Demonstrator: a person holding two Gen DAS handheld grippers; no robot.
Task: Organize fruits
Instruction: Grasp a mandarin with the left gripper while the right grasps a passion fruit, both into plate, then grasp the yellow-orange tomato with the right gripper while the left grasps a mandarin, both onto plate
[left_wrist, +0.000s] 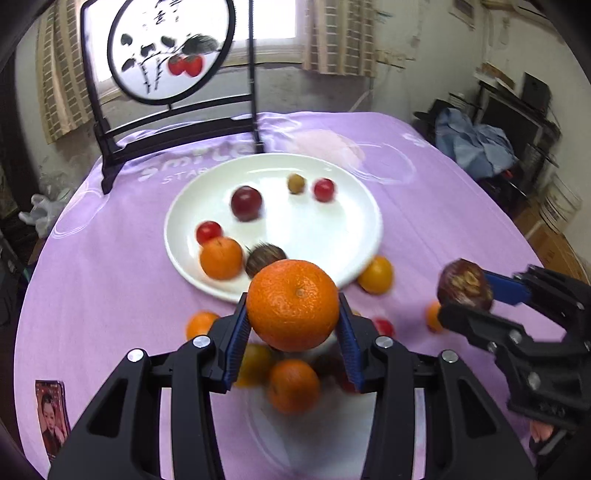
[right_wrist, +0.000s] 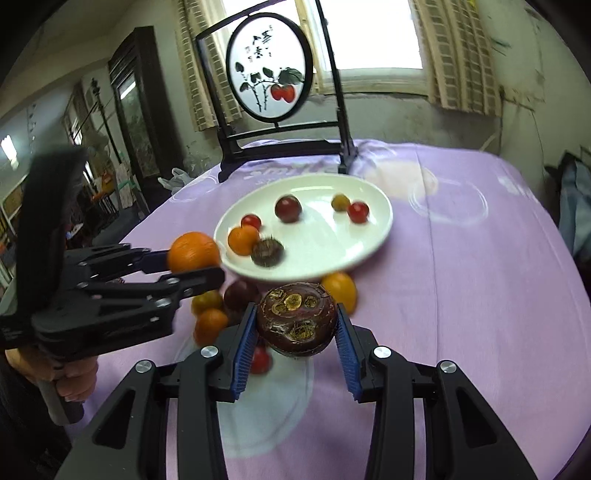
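Note:
My left gripper is shut on a large orange and holds it above the table, near the front rim of the white plate. My right gripper is shut on a dark brown-purple mangosteen, held above the cloth in front of the plate. The plate holds a small orange, a dark spiky fruit, a dark plum and several cherry tomatoes. The right gripper also shows in the left wrist view, and the left gripper in the right wrist view.
Loose fruits lie on the purple cloth before the plate: a yellow-orange fruit, small oranges, a red tomato. A black-framed painted screen stands behind the plate. A photo card lies front left.

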